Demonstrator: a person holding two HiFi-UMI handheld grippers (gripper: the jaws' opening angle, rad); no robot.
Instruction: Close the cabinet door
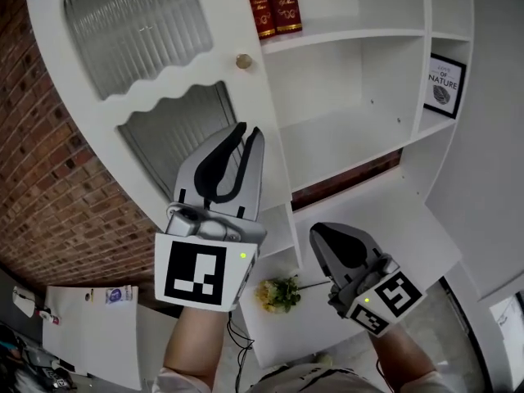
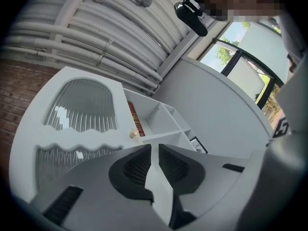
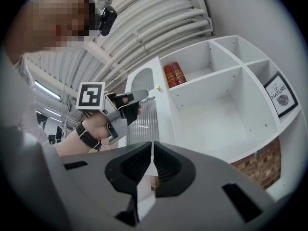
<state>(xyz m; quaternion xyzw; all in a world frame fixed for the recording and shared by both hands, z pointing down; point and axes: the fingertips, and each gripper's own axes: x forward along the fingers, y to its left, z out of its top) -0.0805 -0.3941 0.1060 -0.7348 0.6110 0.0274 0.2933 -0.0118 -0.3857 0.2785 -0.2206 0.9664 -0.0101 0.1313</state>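
The white cabinet door [image 1: 147, 80] with ribbed glass panes stands swung open, and its small brass knob [image 1: 243, 60] sits near the free edge. My left gripper [image 1: 250, 129] reaches up to that edge just below the knob. In the left gripper view the white door edge [image 2: 153, 177] fills the narrow gap between the left gripper's [image 2: 154, 150] pads. The right gripper view shows the left gripper [image 3: 142, 97] against the door's side. My right gripper [image 1: 313, 230] hangs lower, in front of the bottom shelf, shut and empty.
The cabinet's white shelves [image 1: 352, 121] lie open to the right of the door. Two red books [image 1: 273, 5] stand on the top shelf and a framed print [image 1: 444, 85] in a right-hand cubby. A small bunch of flowers [image 1: 278, 293] lies below. A brick wall [image 1: 49, 195] is at the left.
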